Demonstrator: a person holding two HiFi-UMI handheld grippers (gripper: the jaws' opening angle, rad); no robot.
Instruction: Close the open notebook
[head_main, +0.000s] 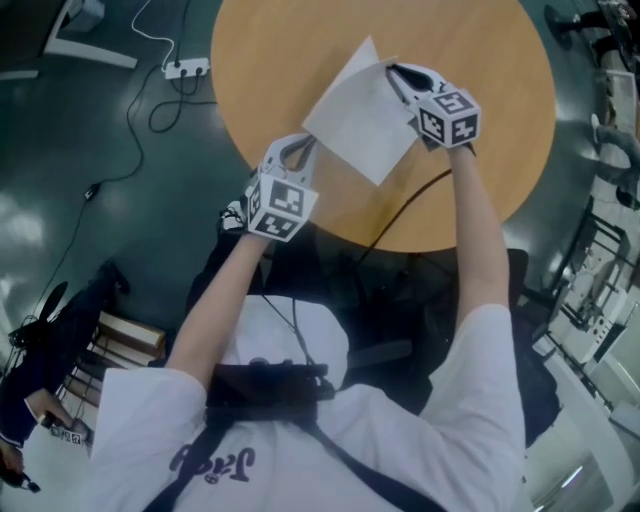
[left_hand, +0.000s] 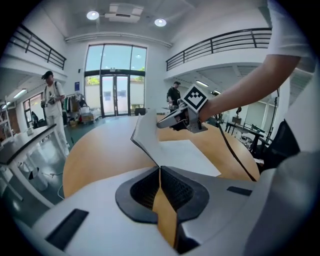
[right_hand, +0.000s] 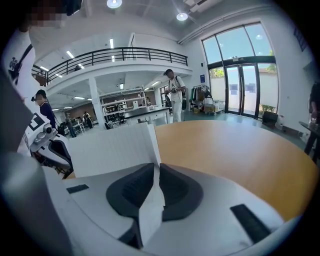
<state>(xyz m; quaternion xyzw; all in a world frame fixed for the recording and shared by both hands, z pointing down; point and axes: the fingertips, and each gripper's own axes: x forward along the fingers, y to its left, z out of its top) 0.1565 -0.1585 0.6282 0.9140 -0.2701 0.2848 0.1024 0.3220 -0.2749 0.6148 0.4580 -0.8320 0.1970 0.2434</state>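
A notebook (head_main: 360, 115) with white pages lies open on the round wooden table (head_main: 260, 60). My right gripper (head_main: 395, 72) is at its far corner, shut on a white leaf (right_hand: 110, 150) that stands raised and runs between the jaws. In the left gripper view this leaf (left_hand: 146, 131) rises steeply from the fold while the other page (left_hand: 192, 155) lies flat. My left gripper (head_main: 300, 148) is shut at the notebook's near edge, where the fold meets its jaw tips (left_hand: 159, 170). A thin brown strip shows between those jaws.
A black cable (head_main: 400, 210) runs over the table's near edge under the right arm. A power strip (head_main: 187, 68) with cords lies on the dark floor at left. Metal chair frames (head_main: 600, 260) stand at right. People stand far off in the hall (left_hand: 52, 105).
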